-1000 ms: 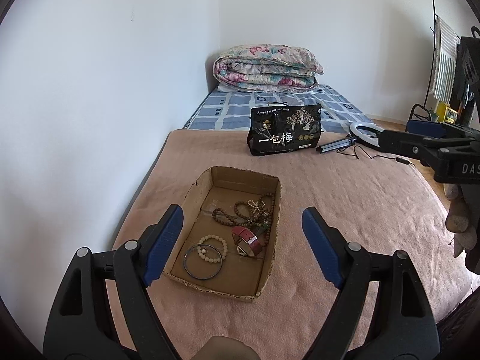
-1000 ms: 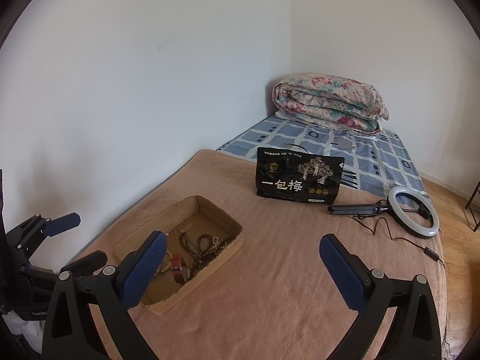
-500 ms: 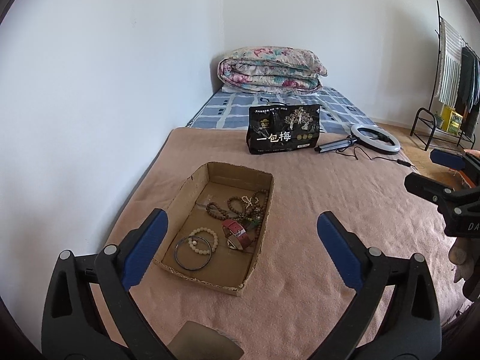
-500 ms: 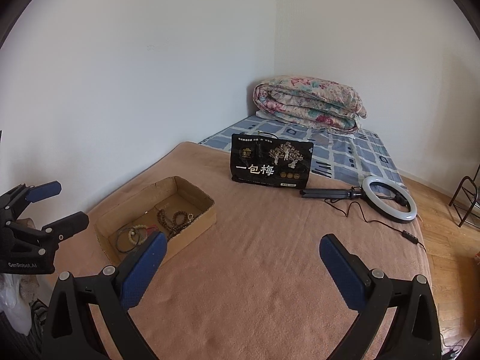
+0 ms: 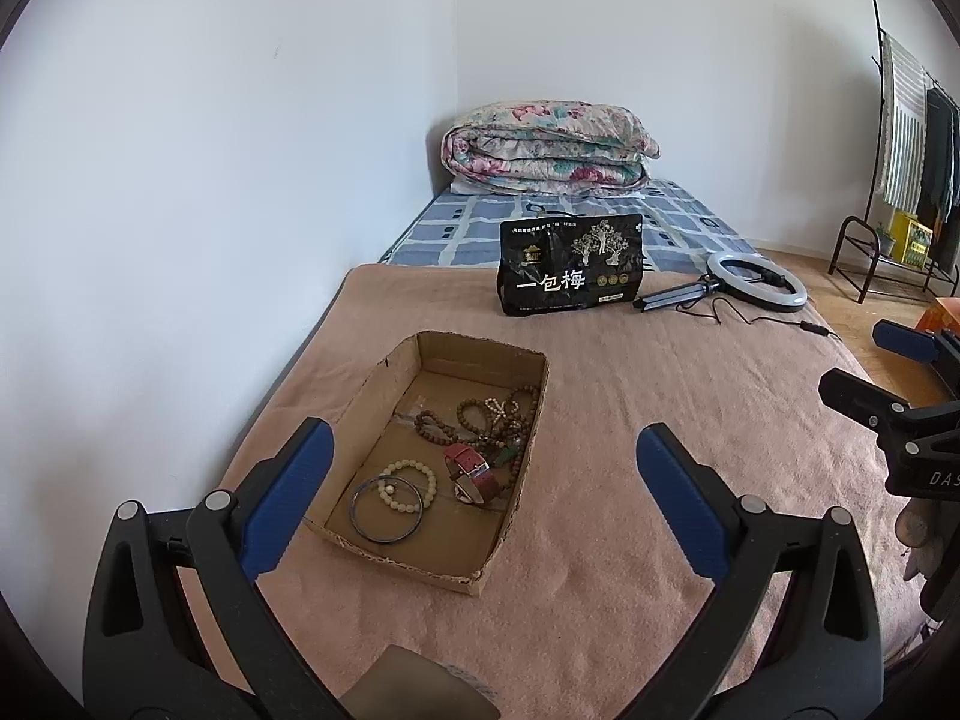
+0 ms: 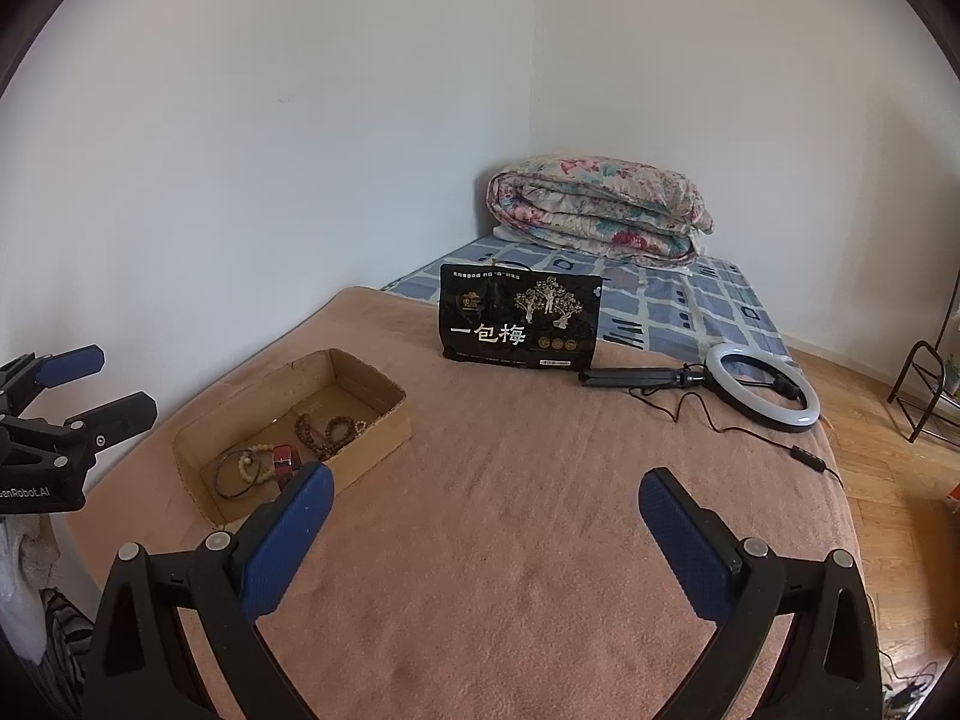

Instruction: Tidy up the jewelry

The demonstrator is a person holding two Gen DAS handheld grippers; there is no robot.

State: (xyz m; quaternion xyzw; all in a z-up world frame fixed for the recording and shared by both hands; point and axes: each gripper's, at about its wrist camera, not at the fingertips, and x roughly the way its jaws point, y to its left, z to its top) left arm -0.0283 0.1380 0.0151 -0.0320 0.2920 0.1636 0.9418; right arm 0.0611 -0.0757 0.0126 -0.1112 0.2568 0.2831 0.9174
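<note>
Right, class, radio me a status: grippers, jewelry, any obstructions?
Left gripper open, empty. Right gripper open, empty. Jewelry all in cardboard box, watch included. Nothing blocking the box.

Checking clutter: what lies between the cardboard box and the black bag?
Only bare pink blanket separates the box from the bag; the right wrist view shows that stretch plainly.

Black snack bag (image 5: pixel 570 265) upright on tan blanket (image 5: pixel 630 420), ring light (image 5: pixel 756 279) beside, folded quilt (image 5: pixel 549 147) behind
</note>
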